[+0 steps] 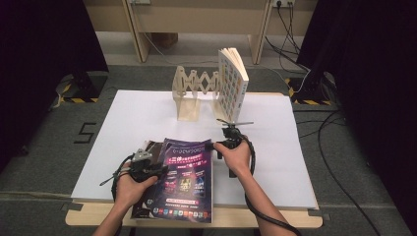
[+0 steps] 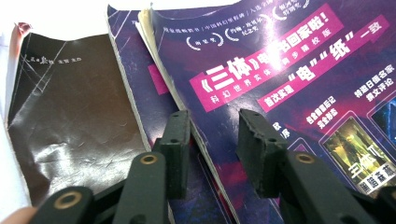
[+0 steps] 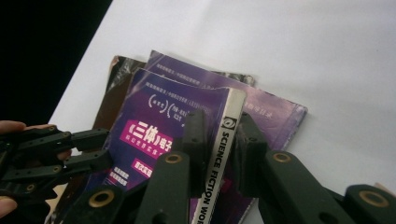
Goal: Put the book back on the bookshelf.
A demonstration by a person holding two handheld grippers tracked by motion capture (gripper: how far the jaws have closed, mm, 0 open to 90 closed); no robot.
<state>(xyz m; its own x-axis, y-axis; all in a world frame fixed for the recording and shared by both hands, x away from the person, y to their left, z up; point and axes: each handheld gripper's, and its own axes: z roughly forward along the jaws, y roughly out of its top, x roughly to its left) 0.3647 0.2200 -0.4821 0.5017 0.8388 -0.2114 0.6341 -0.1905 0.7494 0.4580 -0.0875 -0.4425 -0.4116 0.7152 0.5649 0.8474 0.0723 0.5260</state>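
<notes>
Nearest, a purple magazine [image 1: 186, 179] is lying at the table's [image 1: 295, 162] front edge, topping a second magazine [image 2: 135, 84]. Left gripper [image 1: 143, 166] is hovering at its left edge, jaws partly apart, straddling the page edges without pinching. Right gripper [image 1: 222, 146] is straddling its spine [image 3: 219, 158] at the right, jaws narrowing beside it. Beyond the magazine, a wooden rack [image 1: 194, 91] is standing, a book [image 1: 233, 83] upright against it.

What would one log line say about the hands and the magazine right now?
left gripper: jaws astride top magazine edge | right gripper: jaws astride its spine | white table | rack behind
</notes>
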